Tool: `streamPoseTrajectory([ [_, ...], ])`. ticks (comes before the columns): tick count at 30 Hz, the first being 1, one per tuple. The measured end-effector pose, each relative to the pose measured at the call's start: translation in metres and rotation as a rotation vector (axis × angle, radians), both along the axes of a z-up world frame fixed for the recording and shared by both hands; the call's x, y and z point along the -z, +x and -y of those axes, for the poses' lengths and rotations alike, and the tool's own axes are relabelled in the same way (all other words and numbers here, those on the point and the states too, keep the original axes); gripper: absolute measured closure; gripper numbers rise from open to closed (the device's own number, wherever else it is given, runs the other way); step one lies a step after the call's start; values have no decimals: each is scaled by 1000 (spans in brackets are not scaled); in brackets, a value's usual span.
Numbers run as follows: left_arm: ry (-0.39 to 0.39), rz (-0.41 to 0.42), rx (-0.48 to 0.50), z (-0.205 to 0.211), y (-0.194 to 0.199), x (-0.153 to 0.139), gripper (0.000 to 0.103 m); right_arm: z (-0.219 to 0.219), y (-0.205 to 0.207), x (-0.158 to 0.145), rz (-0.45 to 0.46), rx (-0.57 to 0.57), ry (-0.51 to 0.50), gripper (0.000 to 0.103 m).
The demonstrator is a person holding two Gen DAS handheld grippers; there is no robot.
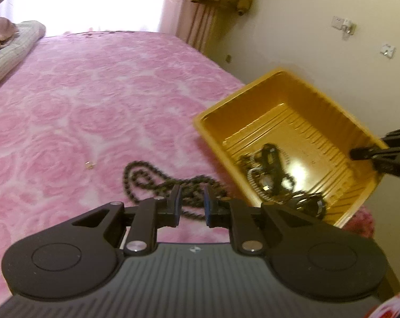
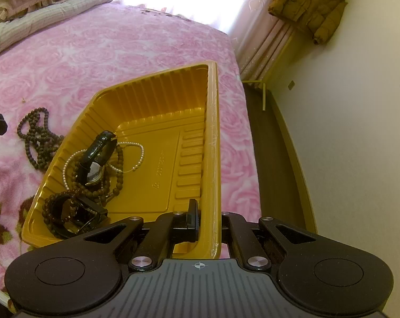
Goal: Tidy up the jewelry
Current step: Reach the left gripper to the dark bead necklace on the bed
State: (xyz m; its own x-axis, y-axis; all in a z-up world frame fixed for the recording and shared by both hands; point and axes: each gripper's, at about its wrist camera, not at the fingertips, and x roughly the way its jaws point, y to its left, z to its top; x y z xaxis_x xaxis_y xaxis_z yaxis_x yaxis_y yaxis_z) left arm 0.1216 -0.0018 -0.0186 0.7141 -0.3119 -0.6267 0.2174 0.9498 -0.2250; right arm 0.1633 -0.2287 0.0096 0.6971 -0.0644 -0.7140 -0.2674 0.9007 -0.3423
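A yellow plastic tray lies on the pink bed. In it are a black-strapped watch, a white pearl string, brown bead strings and a dark bracelet with a buckle. A dark bead necklace lies on the bedspread left of the tray. My left gripper is open just above the necklace, which runs between its fingers. My right gripper is shut on the tray's right wall; it also shows in the left wrist view.
A pink rose-patterned bedspread covers the bed. A small gold item lies on it left of the necklace. Folded quilt and pillows sit at the far left. The bed's right edge drops to the floor. A brown jacket hangs by the curtain.
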Motion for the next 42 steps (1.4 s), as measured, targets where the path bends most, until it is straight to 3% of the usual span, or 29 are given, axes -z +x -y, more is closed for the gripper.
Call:
streamPoseTrajectory([
  [13, 7, -31, -68, -19, -3, 16, 87, 1, 0, 3, -5, 3, -1, 100],
  [24, 60, -43, -142, -41, 3, 28, 83, 2, 1, 6, -10, 4, -7, 100],
  [33, 167, 47, -215, -56, 39, 35, 83, 1, 2, 7, -13, 3, -9, 100],
  [37, 219, 59, -227, -59, 59, 43, 83, 1, 4, 8, -19, 4, -14, 100],
  [42, 225, 51, -213, -58, 78, 57, 83, 2, 6, 9, -25, 12, -15, 100],
])
